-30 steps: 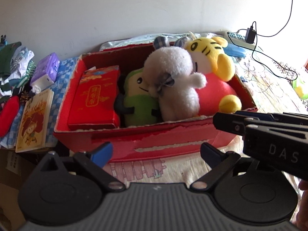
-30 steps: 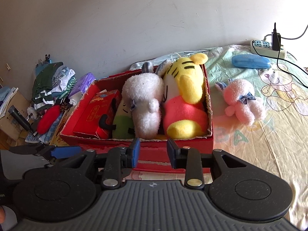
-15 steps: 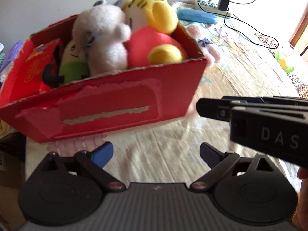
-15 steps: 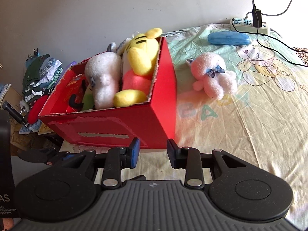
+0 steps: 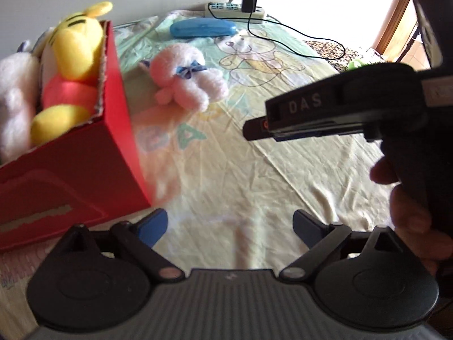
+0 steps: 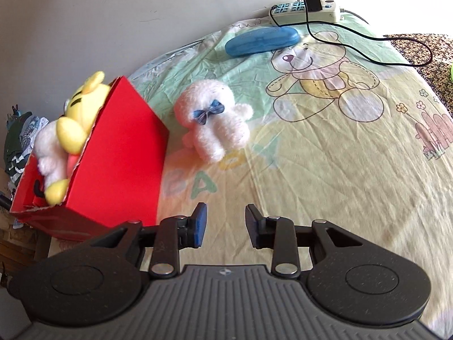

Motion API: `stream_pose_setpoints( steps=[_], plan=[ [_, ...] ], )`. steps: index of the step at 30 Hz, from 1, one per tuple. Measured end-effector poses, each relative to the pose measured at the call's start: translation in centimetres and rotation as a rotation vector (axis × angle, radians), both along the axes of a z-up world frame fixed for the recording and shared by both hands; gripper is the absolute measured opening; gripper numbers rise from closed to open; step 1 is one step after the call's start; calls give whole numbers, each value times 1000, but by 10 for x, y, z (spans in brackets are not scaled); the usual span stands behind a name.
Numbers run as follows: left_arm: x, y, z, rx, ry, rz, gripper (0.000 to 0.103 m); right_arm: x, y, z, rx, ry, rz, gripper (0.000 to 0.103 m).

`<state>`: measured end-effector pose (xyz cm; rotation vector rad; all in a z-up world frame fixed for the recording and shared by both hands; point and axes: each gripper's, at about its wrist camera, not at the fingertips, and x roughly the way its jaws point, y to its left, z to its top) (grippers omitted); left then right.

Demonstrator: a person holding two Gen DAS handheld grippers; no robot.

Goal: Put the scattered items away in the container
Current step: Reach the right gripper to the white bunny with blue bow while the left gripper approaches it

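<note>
Left wrist view: left claw [image 5: 230, 226] at bottom centre, two blue-tipped fingers [image 5: 153, 223] spread wide, nothing between them, only bedsheet [image 5: 283, 170] under. Right claw [image 5: 254, 129] cuts in from the right edge, mid-height, side-on, with a hand [image 5: 407, 198] wrapped on its grip at lower right.

One red box [image 5: 85, 164] at left, open top, torn cardboard rim. Inside it, countable here: one yellow tiger plush [image 5: 73, 53] with a red body, one white plush [image 5: 14, 107] at the far left edge, partly cropped. Anything deeper in the box is hidden.

One pink plush [image 5: 187, 82] with a blue bow lies on the sheet just right of the box, upper centre, not touching the box wall as far as I can tell. It is outside the box, well apart from both claws.

One blue case [image 5: 202, 28] at top centre, one power strip [image 5: 235, 11] behind it with one black adapter plugged in and a black cable [image 5: 325, 44] trailing right.

Right wrist view: right claw [image 6: 226, 223] at bottom centre, fingers [image 6: 199, 223] a modest gap apart, nothing clamped, sheet visible through the gap. Same pink plush [image 6: 212, 124] sits above the claw at centre, looks whiter here. Box [image 6: 121, 158] at left, tilted in the fisheye, tiger [image 6: 82, 107] and white plush [image 6: 51, 147] poking over its rim. Case [image 6: 262, 41] and strip [image 6: 305, 11] at top right. A pile of clothes [image 6: 17, 136] at the far left edge, count unclear.
</note>
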<state>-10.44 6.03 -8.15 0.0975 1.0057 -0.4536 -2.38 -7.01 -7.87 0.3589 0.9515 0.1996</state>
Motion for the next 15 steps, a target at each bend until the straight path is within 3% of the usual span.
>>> stream_pose_setpoints(
  steps=[6,15],
  plan=[
    [17,-20,-9,-1,-50,30,92,48,-13,-15,14,44,39,34],
    [19,-25,-23,15,-38,69,93,98,-20,-39,70,102,54,34]
  ],
)
